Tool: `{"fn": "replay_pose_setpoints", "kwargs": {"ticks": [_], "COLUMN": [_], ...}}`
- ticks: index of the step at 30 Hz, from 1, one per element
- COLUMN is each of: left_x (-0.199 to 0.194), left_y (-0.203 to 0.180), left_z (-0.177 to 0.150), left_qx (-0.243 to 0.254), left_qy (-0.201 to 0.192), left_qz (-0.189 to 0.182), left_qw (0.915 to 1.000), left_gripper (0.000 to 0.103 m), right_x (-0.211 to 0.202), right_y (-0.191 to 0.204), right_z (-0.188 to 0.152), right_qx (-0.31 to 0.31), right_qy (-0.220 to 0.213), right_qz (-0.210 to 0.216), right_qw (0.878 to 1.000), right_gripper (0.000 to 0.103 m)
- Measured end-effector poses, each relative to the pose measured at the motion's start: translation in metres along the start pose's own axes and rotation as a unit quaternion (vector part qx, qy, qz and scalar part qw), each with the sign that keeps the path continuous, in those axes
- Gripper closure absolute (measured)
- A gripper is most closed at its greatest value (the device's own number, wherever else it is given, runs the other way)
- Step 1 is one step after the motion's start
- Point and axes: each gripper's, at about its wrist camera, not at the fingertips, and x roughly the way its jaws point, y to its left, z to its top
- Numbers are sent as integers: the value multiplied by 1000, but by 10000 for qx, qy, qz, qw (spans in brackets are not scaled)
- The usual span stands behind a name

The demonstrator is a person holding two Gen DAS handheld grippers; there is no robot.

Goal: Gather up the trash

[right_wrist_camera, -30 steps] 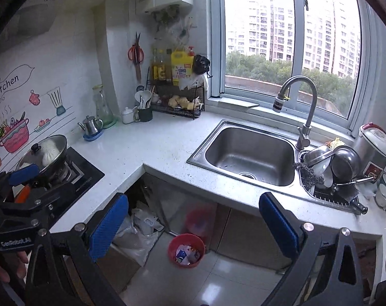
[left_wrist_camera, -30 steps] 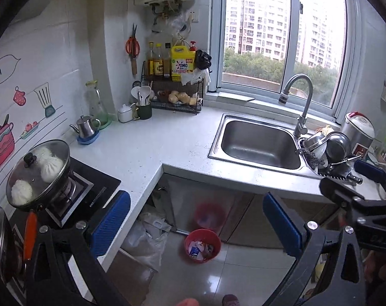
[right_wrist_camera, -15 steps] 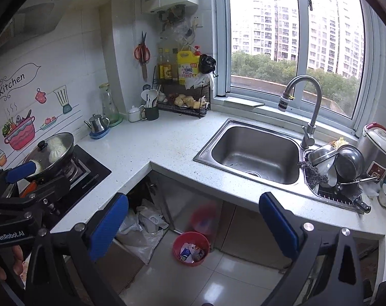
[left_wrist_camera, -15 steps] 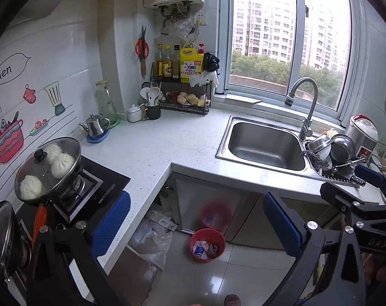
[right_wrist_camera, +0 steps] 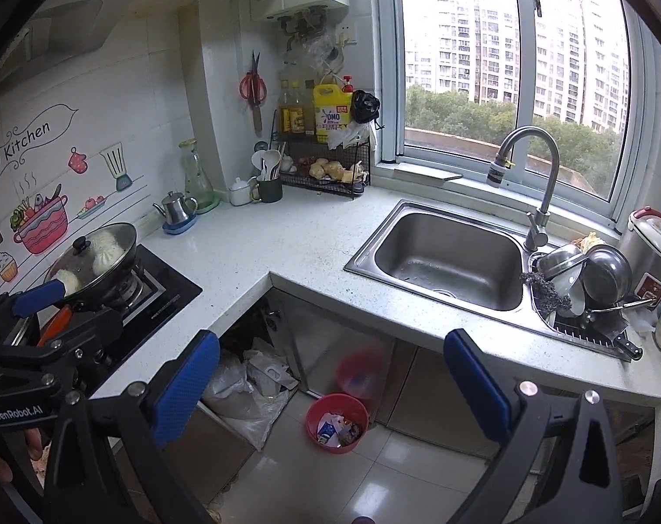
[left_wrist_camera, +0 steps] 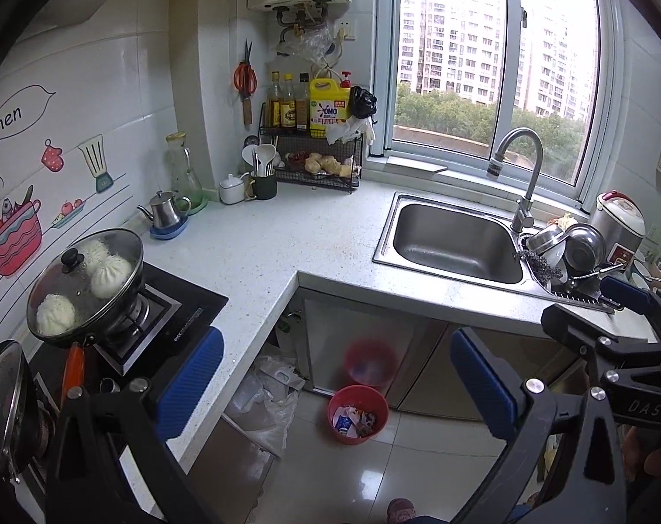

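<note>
Both cameras have pulled back and risen since a second ago, so more floor shows. Left gripper (left_wrist_camera: 337,375) and right gripper (right_wrist_camera: 330,371) hang side by side with jaws spread wide, nothing between the blue pads. Round red plastic trash bin (left_wrist_camera: 358,413) stands on the glossy tile floor in front of the under-sink cabinet, below and ahead of both tools, roughly centred between each pair of fingers; neither hand looks clearly nearer. It holds crumpled wrappers and a small blue-white carton. White plastic bags (right_wrist_camera: 252,386) slump just left of it under the speckled white countertop (left_wrist_camera: 287,240). Steel sink (right_wrist_camera: 448,257) is empty. Next move likely downward toward the bin.
</note>
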Motion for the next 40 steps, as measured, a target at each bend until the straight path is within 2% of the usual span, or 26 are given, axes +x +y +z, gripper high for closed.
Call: {"fn": "replay_pose_setpoints", "kwargs": {"ticks": [30,40], "left_x": [-5,-8], "left_y": [11,9], "left_z": [-11,-16], "left_qx": [-156,-123], "left_qy": [82,129], "left_qz": [-51,-203], "left_qw": [9998,9996], "left_gripper": [0,0], "right_x": [-11,-13], "right_y": [15,19], "right_z": [-8,-12], "right_qx": [-76,-2], "right_qy": [31,33], "right_qz": [-57,-61], "right_qw": [9999,10000], "right_gripper": [1,1]}}
